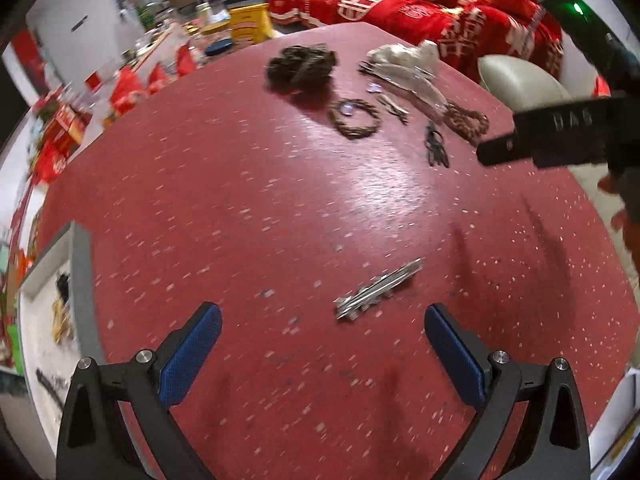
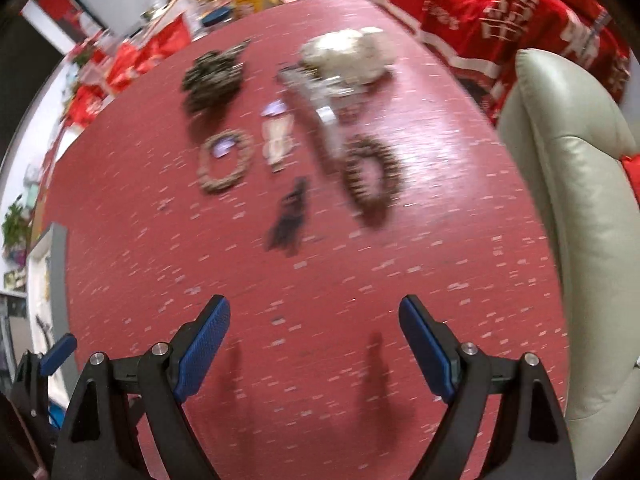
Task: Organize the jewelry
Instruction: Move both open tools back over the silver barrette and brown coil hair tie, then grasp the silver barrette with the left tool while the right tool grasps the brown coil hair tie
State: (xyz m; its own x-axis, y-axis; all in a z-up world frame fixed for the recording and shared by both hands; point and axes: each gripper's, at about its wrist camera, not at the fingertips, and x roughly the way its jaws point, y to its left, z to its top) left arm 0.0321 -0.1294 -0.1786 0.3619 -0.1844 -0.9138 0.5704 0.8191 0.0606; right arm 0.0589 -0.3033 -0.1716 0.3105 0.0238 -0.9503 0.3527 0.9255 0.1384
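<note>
My left gripper (image 1: 322,316) is open and empty, low over the red table (image 1: 224,184), with a silver hair clip (image 1: 378,290) lying just ahead between its fingers. A white tray (image 1: 40,320) holding some jewelry sits at the left edge. Farther off lie a beaded bracelet (image 1: 354,117), a dark bead pile (image 1: 300,64), a brown bracelet (image 1: 466,120), a dark earring (image 1: 436,146) and a white pouch (image 1: 408,58). My right gripper (image 2: 314,320) is open and empty, short of the dark earring (image 2: 290,216), the beaded bracelet (image 2: 226,164) and the brown bracelet (image 2: 372,174).
A grey-white chair (image 2: 568,184) stands at the table's right edge. Red fabric (image 1: 420,4) is piled behind the table. Red packets and a yellow box (image 1: 248,20) lie on a far surface. The right gripper's body (image 1: 560,132) shows at right in the left wrist view.
</note>
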